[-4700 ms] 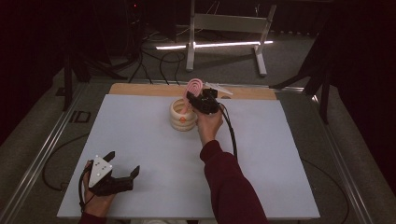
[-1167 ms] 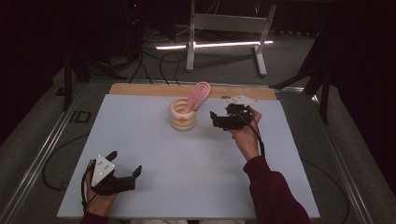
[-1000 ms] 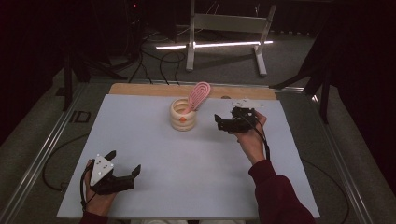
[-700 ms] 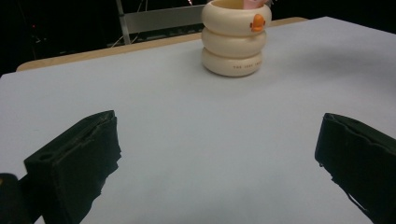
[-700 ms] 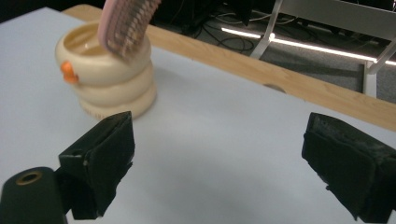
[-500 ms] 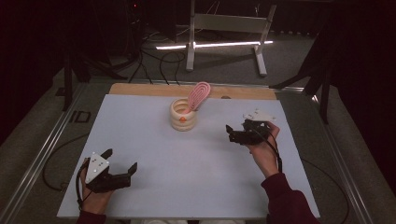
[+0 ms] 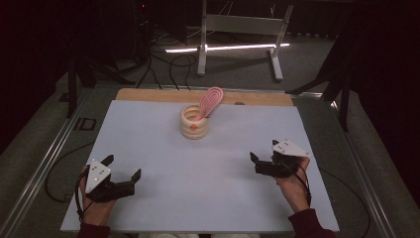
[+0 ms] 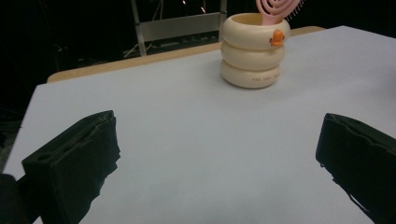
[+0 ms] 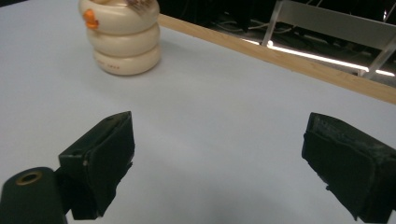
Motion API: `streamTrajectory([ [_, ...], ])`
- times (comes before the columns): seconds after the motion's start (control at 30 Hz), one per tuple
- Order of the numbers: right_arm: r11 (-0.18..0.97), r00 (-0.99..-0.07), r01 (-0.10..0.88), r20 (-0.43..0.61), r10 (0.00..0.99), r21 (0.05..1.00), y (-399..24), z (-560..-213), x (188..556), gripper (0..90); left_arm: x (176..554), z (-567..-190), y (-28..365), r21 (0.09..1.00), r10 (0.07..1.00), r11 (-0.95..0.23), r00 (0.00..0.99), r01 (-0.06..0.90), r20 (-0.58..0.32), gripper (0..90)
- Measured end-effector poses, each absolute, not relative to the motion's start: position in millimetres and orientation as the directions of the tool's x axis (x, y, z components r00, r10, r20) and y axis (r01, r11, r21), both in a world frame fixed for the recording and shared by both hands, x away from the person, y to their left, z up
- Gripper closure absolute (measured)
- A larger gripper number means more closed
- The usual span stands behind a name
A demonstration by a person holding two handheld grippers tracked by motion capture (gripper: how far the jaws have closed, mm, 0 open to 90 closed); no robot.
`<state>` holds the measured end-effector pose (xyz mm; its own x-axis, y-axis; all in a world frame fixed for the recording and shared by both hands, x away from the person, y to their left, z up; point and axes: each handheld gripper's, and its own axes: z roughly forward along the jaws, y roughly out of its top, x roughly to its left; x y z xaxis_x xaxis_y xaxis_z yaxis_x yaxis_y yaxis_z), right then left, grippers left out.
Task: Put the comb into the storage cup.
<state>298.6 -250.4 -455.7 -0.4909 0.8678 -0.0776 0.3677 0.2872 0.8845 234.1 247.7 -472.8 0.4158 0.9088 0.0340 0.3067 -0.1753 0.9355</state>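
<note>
Jaws gaping wide and empty on both the left gripper [image 7: 121,174] and right gripper [image 7: 261,164], resting low in frame; pink comb [image 7: 211,101] standing in the cream ringed cup [image 7: 194,122] at upper centre. Placement seemingly complete, next calling for nothing beyond parking.

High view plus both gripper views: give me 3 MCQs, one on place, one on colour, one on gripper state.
1. Where is the pink comb?
A. flat on the table
B. standing in the cream cup
C. in the right gripper

2. What colour is the small mark on the cup's side?
A. orange
B. blue
C. green

3. How are the two grippers?
A. both shut
B. left shut, right open
C. both open

Key: 1 B, the comb rises from the cup's mouth. 2 A, an orange mark shows. 3 C, the left gripper and right gripper have jaws wide apart, holding nothing.
</note>
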Motion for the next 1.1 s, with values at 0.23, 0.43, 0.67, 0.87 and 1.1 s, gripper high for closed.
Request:
streamTrajectory([
  [0.23, 0.270, -0.499, 0.364, -0.058, 0.865, 0.891, -258, -469, 283, 8.9, 233, -470, 253, 0.942, 0.913, -0.164, 0.407, 0.294, 0.032, 0.3],
  [0.43, 0.265, -0.490, 0.356, -0.062, 0.869, 0.896, -260, -478, 271, 8.9, 233, -469, 253, 0.943, 0.913, -0.165, 0.406, 0.290, 0.035, 0.3],
  [0.67, 0.246, -0.481, 0.343, -0.056, 0.875, 0.906, -268, -485, 261, 8.9, 234, -470, 253, 0.942, 0.909, -0.172, 0.414, 0.289, 0.039, 0.3],
  [0.87, 0.223, -0.467, 0.344, -0.040, 0.884, 0.912, -274, -489, 258, 8.9, 234, -470, 254, 0.944, 0.908, -0.169, 0.417, 0.284, 0.037, 0.3],
  [1.1, 0.187, -0.455, 0.297, -0.034, 0.890, 0.936, -282, -490, 245, 8.9, 234, -474, 254, 0.944, 0.909, -0.171, 0.416, 0.283, 0.040, 0.3],
])
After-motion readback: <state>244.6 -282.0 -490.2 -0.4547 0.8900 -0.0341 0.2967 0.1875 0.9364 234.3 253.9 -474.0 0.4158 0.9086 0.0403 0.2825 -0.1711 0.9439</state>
